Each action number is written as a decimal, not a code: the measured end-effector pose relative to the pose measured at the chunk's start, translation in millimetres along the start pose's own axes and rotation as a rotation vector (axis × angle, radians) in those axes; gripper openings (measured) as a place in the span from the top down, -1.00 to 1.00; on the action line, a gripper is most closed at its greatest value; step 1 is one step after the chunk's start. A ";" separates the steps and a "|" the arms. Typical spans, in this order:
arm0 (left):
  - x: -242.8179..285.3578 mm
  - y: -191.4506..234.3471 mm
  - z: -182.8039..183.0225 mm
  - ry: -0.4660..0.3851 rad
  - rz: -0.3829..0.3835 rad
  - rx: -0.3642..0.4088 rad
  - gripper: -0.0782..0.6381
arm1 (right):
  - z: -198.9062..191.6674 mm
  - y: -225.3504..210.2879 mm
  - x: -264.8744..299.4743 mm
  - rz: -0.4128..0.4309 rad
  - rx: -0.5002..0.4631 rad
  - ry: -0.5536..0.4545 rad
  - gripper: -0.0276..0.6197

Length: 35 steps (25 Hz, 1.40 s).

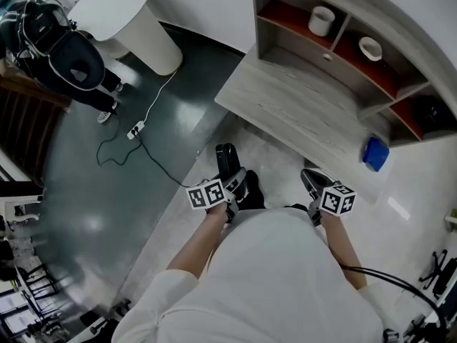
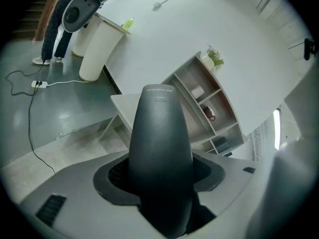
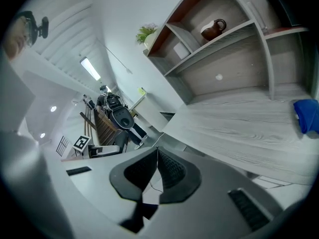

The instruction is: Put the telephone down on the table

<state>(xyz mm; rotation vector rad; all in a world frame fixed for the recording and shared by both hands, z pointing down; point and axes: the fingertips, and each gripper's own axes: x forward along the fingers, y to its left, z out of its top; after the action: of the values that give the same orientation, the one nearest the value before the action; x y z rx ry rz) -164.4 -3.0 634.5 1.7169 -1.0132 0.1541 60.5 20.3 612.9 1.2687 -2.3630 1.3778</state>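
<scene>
A black telephone handset (image 1: 227, 160) stands upright in my left gripper (image 1: 230, 179), which is shut on it. In the left gripper view the handset (image 2: 160, 148) fills the gap between the jaws and its top points toward the grey wooden table (image 2: 123, 104). My right gripper (image 1: 313, 183) is level with the left one, short of the table's (image 1: 300, 113) near edge. Its jaws (image 3: 157, 156) are shut with nothing between them. Both grippers hang over the pale floor, apart from the table.
A blue object (image 1: 375, 153) lies at the table's right end. The shelf unit behind it holds a white cup (image 1: 321, 20), a bowl (image 1: 370, 48) and a brown jug (image 3: 213, 29). To the left are a white round stand (image 1: 125, 20), a person (image 1: 64, 59) and a power strip (image 1: 136, 129) with cable.
</scene>
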 end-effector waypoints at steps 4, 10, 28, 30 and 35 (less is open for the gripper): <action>10.3 19.4 35.1 0.043 -0.004 0.062 -0.01 | 11.8 7.5 24.6 -0.038 0.001 -0.023 0.86; 30.9 38.0 75.8 0.096 -0.007 0.158 -0.01 | 29.6 5.7 36.3 -0.102 0.079 -0.106 0.86; 105.5 22.4 116.2 0.115 -0.013 0.094 -0.01 | 77.8 -20.8 64.8 -0.100 0.122 -0.138 0.86; 114.1 20.2 122.2 0.112 0.000 0.088 -0.01 | 90.9 -23.3 71.6 -0.082 0.107 -0.127 0.86; 143.7 16.7 137.4 0.122 0.029 0.099 -0.01 | 112.9 -35.5 87.9 -0.053 0.087 -0.077 0.86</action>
<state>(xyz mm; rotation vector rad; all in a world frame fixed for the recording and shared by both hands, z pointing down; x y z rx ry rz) -136.0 -197.2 670.4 1.7607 -0.9540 0.3283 61.8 -127.1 613.6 1.4216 -2.3228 1.4555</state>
